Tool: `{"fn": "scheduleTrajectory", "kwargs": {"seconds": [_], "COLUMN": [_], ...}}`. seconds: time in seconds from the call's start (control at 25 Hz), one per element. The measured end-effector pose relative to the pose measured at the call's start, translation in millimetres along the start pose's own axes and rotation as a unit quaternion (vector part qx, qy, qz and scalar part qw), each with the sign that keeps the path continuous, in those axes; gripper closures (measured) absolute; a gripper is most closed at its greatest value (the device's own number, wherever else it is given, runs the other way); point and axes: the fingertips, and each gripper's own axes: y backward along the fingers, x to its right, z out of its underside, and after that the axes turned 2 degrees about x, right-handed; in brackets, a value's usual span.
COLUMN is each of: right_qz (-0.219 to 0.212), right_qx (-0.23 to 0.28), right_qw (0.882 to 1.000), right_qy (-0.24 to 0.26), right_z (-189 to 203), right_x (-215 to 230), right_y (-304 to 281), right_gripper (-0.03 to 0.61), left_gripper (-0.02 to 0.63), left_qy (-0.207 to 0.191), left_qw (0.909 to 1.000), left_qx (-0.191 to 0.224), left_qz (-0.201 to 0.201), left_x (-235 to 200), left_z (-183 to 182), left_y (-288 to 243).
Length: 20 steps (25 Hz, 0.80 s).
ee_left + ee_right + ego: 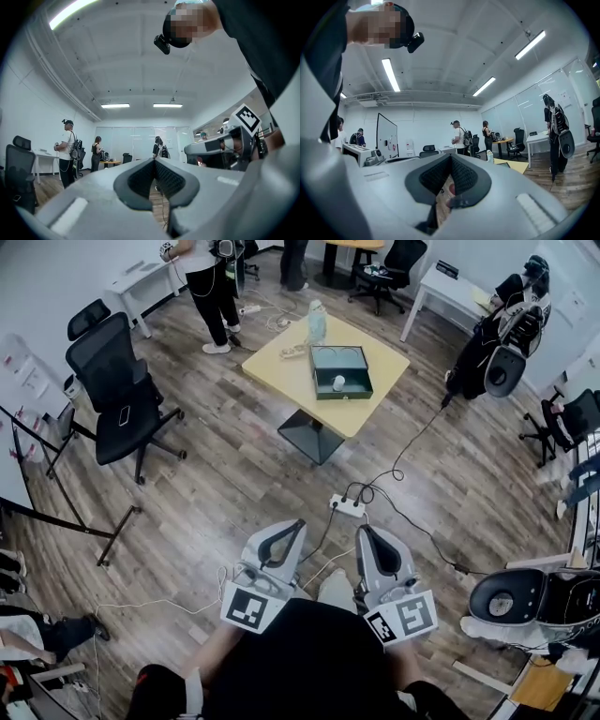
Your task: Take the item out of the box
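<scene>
A dark green box (pixel 342 372) lies open on a yellow table (pixel 281 367) far across the room, with a small white item (pixel 339 383) inside it. Both grippers are held close to the person's body, well away from the table, and point toward it. My left gripper (pixel 298 524) (pixel 154 160) is shut with nothing between its pads. Beside it, my right gripper (pixel 364 531) (pixel 451 156) is also shut and empty. In the right gripper view the yellow table (pixel 513 165) shows small at the right.
A clear bottle (pixel 317 322) stands on the table behind the box. A power strip (pixel 347 506) with trailing cables lies on the wood floor between me and the table. A black office chair (pixel 127 399) stands at the left. People stand at the far desks.
</scene>
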Motion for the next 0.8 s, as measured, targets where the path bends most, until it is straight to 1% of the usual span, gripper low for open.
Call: {"fn": "scheduleTrajectory", "kwargs": {"seconds": [0.16,0.32,0.48,0.64,0.8], "right_qz": [0.004,0.0,-0.009,-0.032,-0.043], "right_qx": [0.002,0.002,0.007,0.002,-0.003], "right_qw": [1.0,1.0,1.0,0.999,0.999], "right_qy": [0.006,-0.009,-0.013,-0.019,-0.017], "right_z": [0,4,3,5,1], "right_x": [1,14,26,42,69], "right_y": [-3,-12,-34,-59,-81], "right_gripper": [0.575,0.575,0.576,0.575,0.576], "left_gripper": [0.612,0.612,0.612,0.612,0.612], "left_qy": [-0.002,-0.009,-0.012,-0.01,-0.013], "left_qw": [1.0,0.9999,0.9999,0.9994,0.9994], "left_qx": [0.002,0.004,-0.006,-0.008,-0.018], "left_qz": [0.004,0.006,-0.011,-0.032,-0.027], "left_x": [-3,-4,-18,-36,-42], "left_z": [1,1,6,10,15], "left_y": [-3,-11,-20,-42,-78]}}
